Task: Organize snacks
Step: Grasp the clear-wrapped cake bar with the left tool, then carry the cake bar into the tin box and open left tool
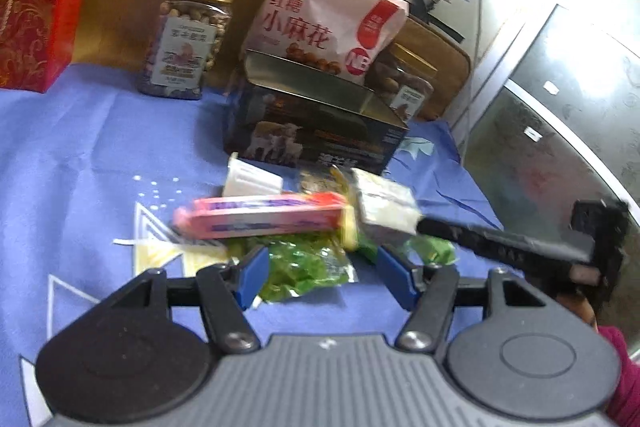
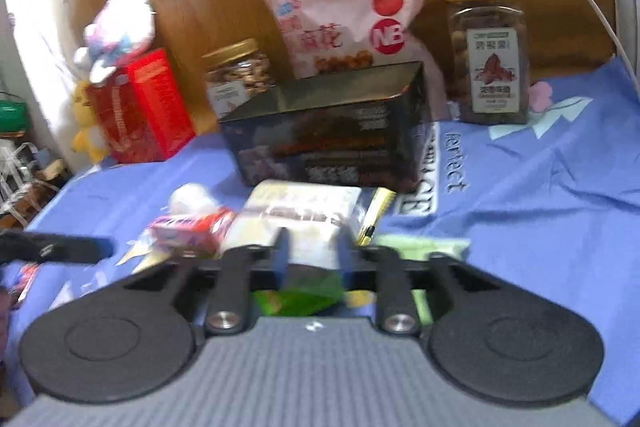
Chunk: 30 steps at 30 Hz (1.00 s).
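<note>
My left claw (image 1: 318, 273) stands with its blue pads apart, low over a crinkled green wrapper (image 1: 304, 269) that lies between them on the blue cloth (image 1: 80, 147); the pads do not press it. My right claw (image 2: 310, 251) is clamped on a pale snack packet (image 2: 304, 215), its fingers tight against the packet's near end.

From the left wrist I see that packet from the side, gripped at its corner and tilted, right beside a long pink-and-red box (image 1: 260, 217) lying flat, with a small white ridged cup (image 1: 252, 181) behind it. The snack pile sits just in front of the open dark tin box (image 1: 316, 131), whose bare inside this view shows; a pink snack bag (image 1: 324, 23) leans behind it.

Only the right wrist shows a second gold-lidded jar (image 2: 490, 55) in full at the tin's right, a plush toy (image 2: 120, 31) atop the red carton (image 2: 140, 107), and the cloth's left edge with clutter beyond. The first jar (image 1: 186, 39) stands left of the tin.

Open cloth lies to the far right of the pile and at the near left. A wooden board closes off the back.
</note>
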### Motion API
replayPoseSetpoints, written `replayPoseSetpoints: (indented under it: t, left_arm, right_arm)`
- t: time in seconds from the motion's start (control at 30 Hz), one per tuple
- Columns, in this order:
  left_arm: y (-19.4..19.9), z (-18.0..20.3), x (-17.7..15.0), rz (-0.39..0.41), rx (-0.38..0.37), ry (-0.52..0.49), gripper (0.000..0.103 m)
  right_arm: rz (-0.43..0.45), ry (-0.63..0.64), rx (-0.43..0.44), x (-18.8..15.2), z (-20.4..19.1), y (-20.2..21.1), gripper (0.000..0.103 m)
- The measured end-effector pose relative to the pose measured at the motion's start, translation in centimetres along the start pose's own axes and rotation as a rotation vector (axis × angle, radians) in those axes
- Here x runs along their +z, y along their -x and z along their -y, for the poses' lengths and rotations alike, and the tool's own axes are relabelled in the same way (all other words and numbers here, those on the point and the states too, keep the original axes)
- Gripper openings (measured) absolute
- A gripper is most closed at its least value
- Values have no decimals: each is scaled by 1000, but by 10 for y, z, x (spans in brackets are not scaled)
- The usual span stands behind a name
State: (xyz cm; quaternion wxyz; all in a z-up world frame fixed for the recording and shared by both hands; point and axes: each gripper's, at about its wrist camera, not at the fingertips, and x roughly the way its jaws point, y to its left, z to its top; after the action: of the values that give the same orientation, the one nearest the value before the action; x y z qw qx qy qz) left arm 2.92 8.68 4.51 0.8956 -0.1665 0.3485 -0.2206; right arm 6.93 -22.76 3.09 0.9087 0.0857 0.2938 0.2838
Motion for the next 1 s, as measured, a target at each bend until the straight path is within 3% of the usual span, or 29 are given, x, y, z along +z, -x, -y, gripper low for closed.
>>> replayPoseSetpoints:
  t: [0.13, 0.2, 0.3, 0.4, 0.47, 0.63, 0.7, 0.73, 0.77, 0.83, 1.0]
  left_arm:
    - [-10, 10, 1, -12, -44, -21, 63]
    - [-17, 16, 4, -18, -51, -37, 66]
    - [-31, 24, 14, -32, -55, -56, 66]
    - [-45, 35, 26, -25, -53, -100, 71]
    - [-56, 42, 35, -23, -38, -126, 82]
    - [-98, 54, 47, -90, 7, -202, 85]
    - [-114, 55, 46, -139, 3, -207, 75]
    - [-121, 54, 45, -173, 0, -199, 61]
    - [-123, 53, 43, -181, -14, -187, 55]
    - [-114, 57, 45, -159, -17, -176, 49]
    - [-68, 84, 70, -18, -28, -215, 49]
  right_arm:
    - [-33, 83, 120, -33, -30, 34, 9]
    - [-15, 112, 90, -42, -37, 46, 12]
    - [20, 116, -22, -40, -30, 47, 42]
    - [17, 62, -62, -31, -15, 36, 44]
    - [19, 69, -76, -26, -12, 26, 44]
    - [-1, 126, -99, -16, -8, -5, 55]
    - [-31, 155, -98, -15, -12, -17, 55]
    - [-49, 166, -96, -14, -12, -23, 54]
    - [-60, 174, -93, -14, -13, -26, 53]
    - [-58, 195, -95, -6, -19, -22, 38]
    - [45, 285, -98, 30, -37, 10, 37]
